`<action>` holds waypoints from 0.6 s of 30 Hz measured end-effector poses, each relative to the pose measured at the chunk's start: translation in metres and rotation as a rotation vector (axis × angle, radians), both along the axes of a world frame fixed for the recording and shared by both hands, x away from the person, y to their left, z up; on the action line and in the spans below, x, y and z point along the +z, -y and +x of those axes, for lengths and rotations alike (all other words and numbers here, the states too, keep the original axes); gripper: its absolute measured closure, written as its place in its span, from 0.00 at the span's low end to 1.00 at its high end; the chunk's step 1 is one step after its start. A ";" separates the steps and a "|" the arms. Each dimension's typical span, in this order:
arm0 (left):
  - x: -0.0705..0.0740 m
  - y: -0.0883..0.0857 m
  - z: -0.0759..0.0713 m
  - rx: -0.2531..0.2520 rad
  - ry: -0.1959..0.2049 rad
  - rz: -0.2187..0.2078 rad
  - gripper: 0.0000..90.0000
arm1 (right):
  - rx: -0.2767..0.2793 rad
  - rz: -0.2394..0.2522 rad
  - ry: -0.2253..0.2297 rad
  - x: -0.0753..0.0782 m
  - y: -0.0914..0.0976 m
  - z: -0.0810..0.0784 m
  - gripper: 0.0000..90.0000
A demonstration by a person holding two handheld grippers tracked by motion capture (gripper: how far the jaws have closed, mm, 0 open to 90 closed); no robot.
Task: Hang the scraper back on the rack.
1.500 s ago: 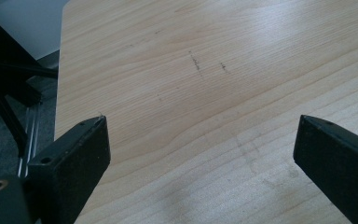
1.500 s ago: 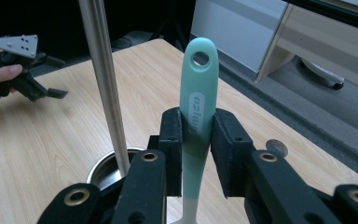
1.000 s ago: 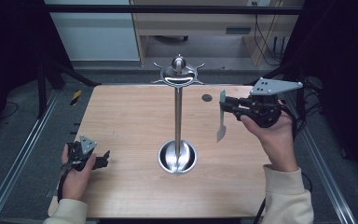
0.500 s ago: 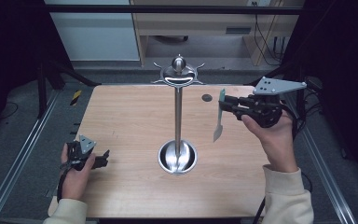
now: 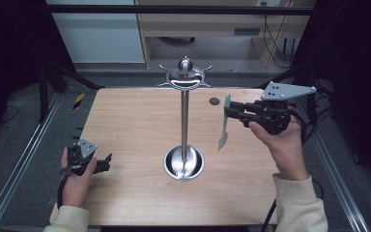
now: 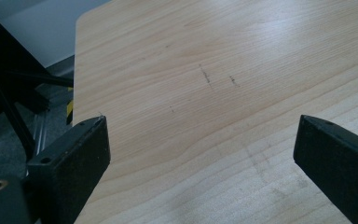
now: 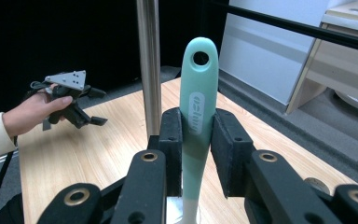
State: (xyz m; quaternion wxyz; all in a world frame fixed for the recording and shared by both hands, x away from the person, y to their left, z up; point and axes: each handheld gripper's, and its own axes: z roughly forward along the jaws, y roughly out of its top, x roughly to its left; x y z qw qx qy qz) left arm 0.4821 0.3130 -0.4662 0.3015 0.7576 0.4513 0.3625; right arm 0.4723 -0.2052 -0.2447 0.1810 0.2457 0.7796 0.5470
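Right gripper (image 5: 233,112) raised above the right half of the pale wood-grain counter (image 5: 125,121), fingers (image 7: 172,140) clenched on the mint-green handle of one utensil (image 5: 223,130), its pale blade hanging down, just right of the single polished metal stand (image 5: 184,125) with round base and hooked top. Left gripper (image 5: 107,161) low near the counter's front-left edge, fingers (image 6: 74,154) released wide over bare wood. Broad open board left of the stand; one small dark disc (image 5: 214,101) near the far edge.
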 end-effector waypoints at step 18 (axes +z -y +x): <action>0.006 -0.005 0.001 -0.018 0.007 0.014 0.04 | 0.006 0.018 -0.008 0.018 0.003 -0.002 0.83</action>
